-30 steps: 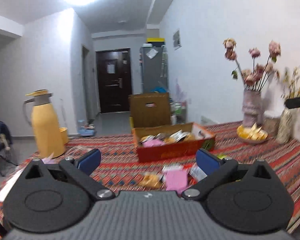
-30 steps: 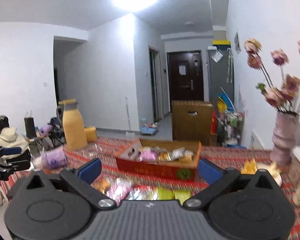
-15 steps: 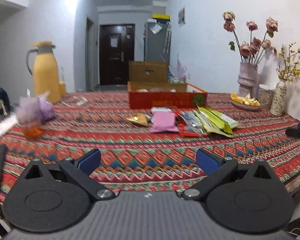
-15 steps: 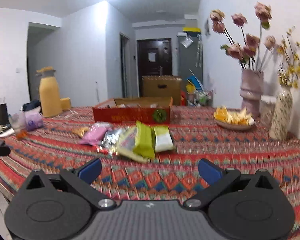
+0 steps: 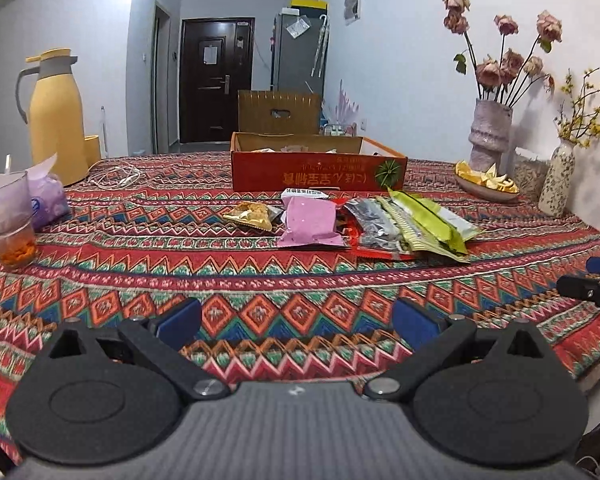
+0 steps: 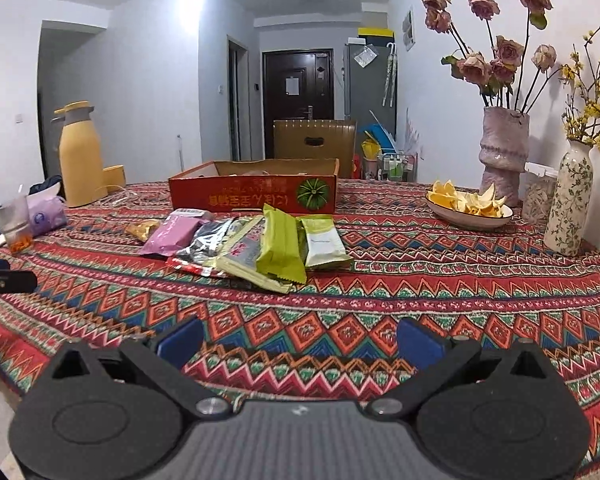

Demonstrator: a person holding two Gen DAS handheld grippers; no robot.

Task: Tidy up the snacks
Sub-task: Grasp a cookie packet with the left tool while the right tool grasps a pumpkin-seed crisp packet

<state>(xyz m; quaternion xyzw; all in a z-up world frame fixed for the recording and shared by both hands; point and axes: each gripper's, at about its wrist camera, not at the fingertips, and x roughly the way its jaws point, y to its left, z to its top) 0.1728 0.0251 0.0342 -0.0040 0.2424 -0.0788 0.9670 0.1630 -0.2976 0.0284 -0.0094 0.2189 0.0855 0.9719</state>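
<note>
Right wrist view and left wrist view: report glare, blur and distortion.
Right wrist view: ceiling light blows out at the top edge; fisheye bows the walls, dark vignette in corners; green snack packets sharp. Left wrist view: no lamp glare, same barrel bending, pink snack packet sharp.

Red snack box point(image 5: 318, 171) contents: mostly hidden behind its front wall, centre of the left wrist view; only pale wrapper tops show.
Box lettering: printed upside down, too small to read.
White packet point(image 5: 304, 193): mostly covered by the pink packet point(image 5: 310, 227) in front of it.
Red packet point(image 6: 188, 267): only an edge shows under the silver packet point(image 6: 208, 240), centre left of the right wrist view.
Right gripper point(image 5: 592, 286): cut off at the right edge of the left wrist view; only finger ends show.
Left gripper point(image 6: 0, 278): cut off at the left edge of the right wrist view.
Glass cup point(image 5: 6, 224): partly cropped at the left edge.
</note>
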